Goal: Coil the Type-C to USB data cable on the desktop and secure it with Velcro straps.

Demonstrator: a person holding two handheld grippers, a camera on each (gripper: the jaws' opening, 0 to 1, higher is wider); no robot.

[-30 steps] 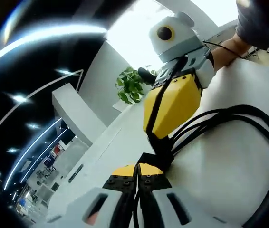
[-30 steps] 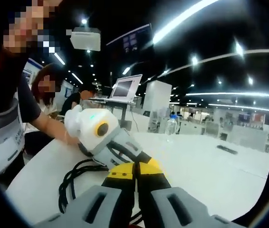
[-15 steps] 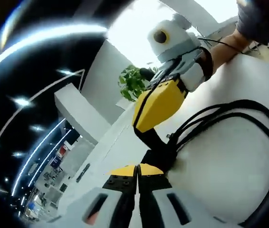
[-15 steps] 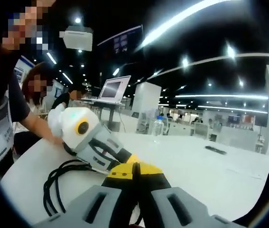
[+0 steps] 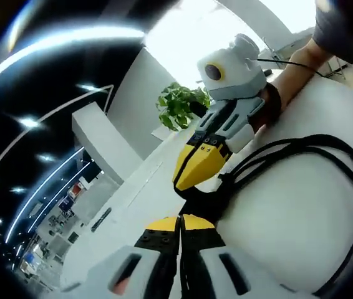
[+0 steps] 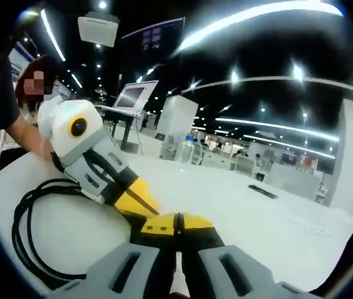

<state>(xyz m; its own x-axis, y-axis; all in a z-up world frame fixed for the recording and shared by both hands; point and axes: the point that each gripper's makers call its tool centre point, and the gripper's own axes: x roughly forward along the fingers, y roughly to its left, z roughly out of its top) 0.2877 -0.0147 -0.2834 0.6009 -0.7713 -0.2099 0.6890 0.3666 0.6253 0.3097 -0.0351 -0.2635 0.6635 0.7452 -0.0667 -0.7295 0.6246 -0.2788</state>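
Both grippers, left [image 5: 180, 225] and right [image 6: 176, 225], closed tip-to-tip, pinching the black strap [image 5: 203, 202] on the cable coil [image 5: 326, 149], loops fanned on white worktop [image 5: 289, 212] behind right gripper, beside left.

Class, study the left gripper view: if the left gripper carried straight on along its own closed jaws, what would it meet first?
Probably the black bundle of the cable just beyond its tips, with the right gripper right behind it. The left gripper looks almost against that bundle, though depth is hard to judge.
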